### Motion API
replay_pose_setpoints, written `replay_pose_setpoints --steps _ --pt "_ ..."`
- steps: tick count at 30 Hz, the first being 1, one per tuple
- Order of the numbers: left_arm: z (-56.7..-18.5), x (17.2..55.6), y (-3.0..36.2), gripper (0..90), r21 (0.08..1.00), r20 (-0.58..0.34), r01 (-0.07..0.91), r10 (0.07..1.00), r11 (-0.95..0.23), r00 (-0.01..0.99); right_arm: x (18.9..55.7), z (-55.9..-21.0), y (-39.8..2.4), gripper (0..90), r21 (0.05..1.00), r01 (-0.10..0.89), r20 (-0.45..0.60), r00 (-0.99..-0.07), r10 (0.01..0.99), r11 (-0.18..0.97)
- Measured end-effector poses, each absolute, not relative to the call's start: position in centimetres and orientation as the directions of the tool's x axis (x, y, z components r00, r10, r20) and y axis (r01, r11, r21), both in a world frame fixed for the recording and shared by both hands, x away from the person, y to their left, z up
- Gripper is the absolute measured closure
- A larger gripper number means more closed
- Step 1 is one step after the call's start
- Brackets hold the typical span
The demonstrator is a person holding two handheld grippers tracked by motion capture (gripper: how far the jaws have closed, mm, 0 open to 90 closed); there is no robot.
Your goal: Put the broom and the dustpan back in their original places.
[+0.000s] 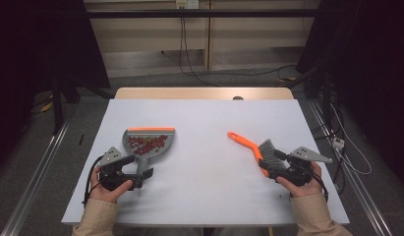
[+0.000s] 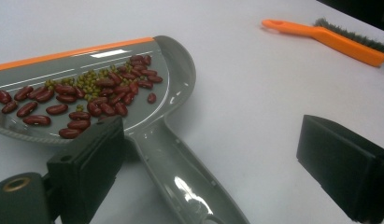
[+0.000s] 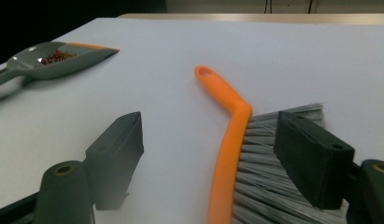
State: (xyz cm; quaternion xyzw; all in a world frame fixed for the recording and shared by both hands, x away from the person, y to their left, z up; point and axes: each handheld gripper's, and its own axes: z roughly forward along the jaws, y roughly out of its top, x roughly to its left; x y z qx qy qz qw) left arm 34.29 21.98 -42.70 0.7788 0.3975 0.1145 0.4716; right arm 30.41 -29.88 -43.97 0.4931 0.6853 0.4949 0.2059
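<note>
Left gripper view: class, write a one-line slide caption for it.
Open left gripper straddles the grey dustpan handle; red beans heaped inside, orange brush beyond.

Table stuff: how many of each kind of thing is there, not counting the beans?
Dustpan: 1
Brush: 1
Grippers, left and right: 2
Total: 4

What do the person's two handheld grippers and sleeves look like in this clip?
Both sleeves are beige. The left gripper and the right gripper have black bodies, each topped by a grey three-cornered plate, with a black cable trailing from it. The fingers are blocky, matt black pads, with a brass-ringed hole at the base.
</note>
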Motion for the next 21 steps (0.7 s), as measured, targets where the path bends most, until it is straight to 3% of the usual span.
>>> replay_pose_setpoints --steps 21 --pt "-43.1 33.9 22.1 7.9 0.834 -0.194 0.492 0.704 -0.248 0.683 30.0 -44.7 -28.1 24.0 0.868 0.484 0.153 -0.473 0.868 0.110"
